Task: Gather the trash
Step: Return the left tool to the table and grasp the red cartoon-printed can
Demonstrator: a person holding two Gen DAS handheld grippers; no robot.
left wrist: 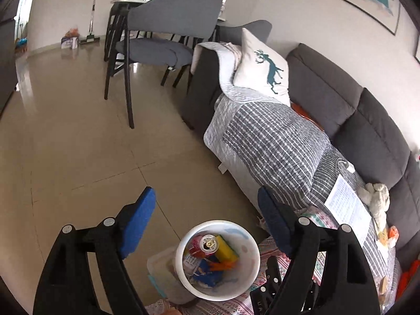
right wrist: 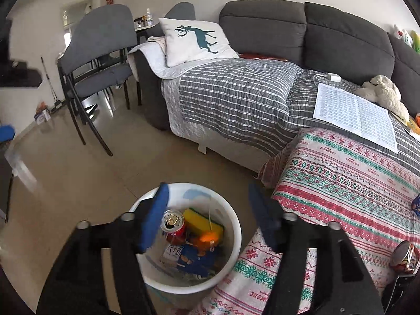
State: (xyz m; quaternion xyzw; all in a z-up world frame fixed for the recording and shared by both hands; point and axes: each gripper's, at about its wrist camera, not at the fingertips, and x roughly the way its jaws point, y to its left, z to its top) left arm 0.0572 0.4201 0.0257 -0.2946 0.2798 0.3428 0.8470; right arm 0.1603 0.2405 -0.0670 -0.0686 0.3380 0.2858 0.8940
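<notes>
Both tongs hang apart and empty above a round white plastic bin on the tan tiled floor. In the right wrist view, the right gripper frames the bin's mouth, nothing between its blue foam pads; in the left wrist view, the left gripper sits higher, with the bin at 6 o'clock below it.

Collected trash already lies inside: a red drink can with a silver top, a yellow sponge, an orange scrap and blue printed wrappers.

At 4 o'clock from the bin, a crushed red can rests on a patterned woven cloth, probably the next pickup. Its dented metal is likely slick, so closing squarely across its body and releasing only over the bin's centre would suit best.

Farther off, at 1 o'clock, stand a grey sofa with a quilted striped cover, a printed sheet, a plush toy and a deer cushion.
</notes>
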